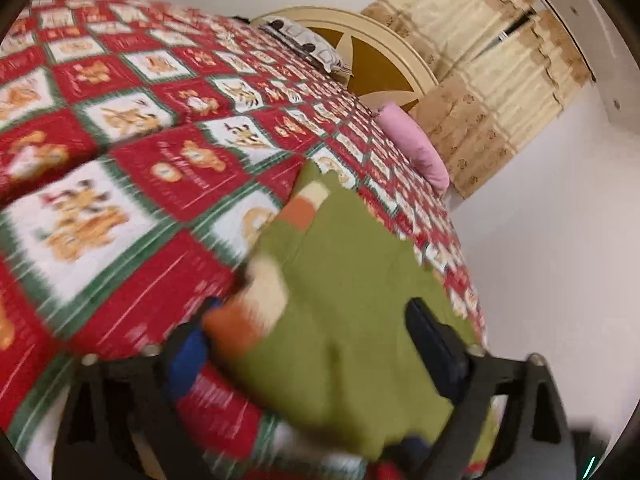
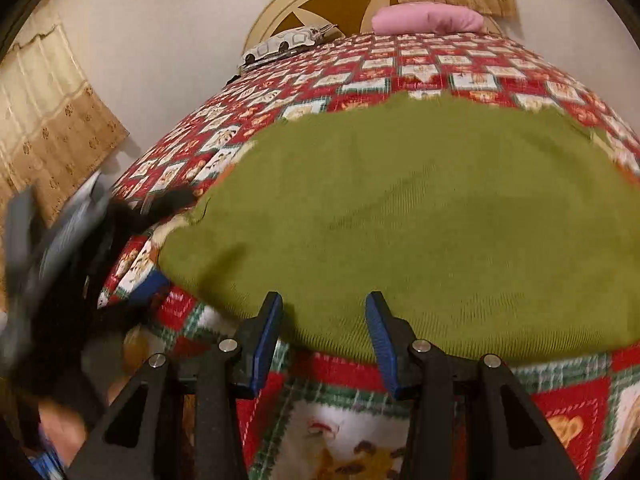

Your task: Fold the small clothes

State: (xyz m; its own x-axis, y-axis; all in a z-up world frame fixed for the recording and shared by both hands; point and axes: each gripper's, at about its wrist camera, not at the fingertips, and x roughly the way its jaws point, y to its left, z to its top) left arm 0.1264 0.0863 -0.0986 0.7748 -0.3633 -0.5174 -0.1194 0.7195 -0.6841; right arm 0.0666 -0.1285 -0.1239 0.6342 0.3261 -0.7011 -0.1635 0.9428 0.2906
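A small green garment (image 1: 340, 280) lies on a red, white and green patchwork bedspread (image 1: 120, 120). Its orange and cream striped sleeve cuffs (image 1: 248, 312) are folded in over its left side. In the left wrist view my left gripper (image 1: 316, 320) stands open and wide, with the garment's near part lying between its fingers (image 1: 432, 340) and the pads clear of it. In the right wrist view the green garment (image 2: 400, 208) spreads flat and fills the middle. My right gripper (image 2: 324, 298) is open over its near hem, holding nothing.
A pink pillow (image 2: 428, 20) and a patterned pillow (image 2: 280, 46) lie at the head of the bed against a round cream headboard (image 2: 320, 4). Beige curtains (image 2: 48, 120) hang on the white wall. A blurred grey and black shape (image 2: 40, 248) sits at the bed's left edge.
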